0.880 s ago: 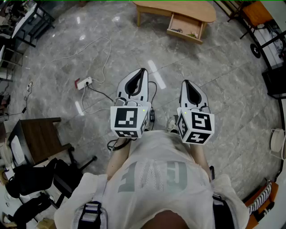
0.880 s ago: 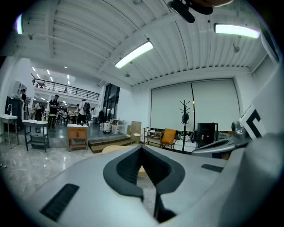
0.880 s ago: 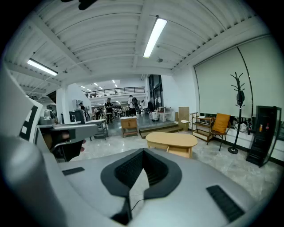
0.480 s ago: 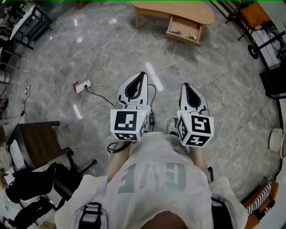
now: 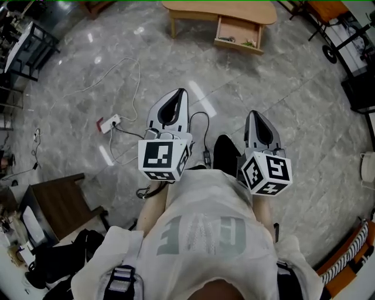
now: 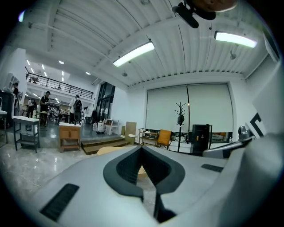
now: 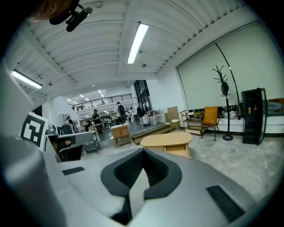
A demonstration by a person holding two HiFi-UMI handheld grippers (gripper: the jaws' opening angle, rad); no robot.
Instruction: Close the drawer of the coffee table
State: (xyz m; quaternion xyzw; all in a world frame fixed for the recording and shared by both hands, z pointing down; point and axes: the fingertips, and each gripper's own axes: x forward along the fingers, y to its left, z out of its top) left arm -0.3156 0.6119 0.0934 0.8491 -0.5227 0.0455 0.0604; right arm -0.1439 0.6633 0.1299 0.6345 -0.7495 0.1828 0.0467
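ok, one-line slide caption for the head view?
Head view: left gripper and right gripper, fingers shut and empty, aimed toward the distant coffee table with its drawer open.

Head downward, others level — table (image 5: 217,10) shared

Floor (image 5: 281,117): grey polished marble; power strip (image 5: 109,123) with white cable lying on it.
Ceiling (image 7: 88,48): white, ribbed; strip lights (image 7: 136,40).
Far wall: pale blinds (image 6: 188,106).
Furniture: coat stand (image 7: 225,88), orange chair (image 7: 210,114), black cabinet (image 7: 253,116), dark wooden stool (image 5: 55,199).
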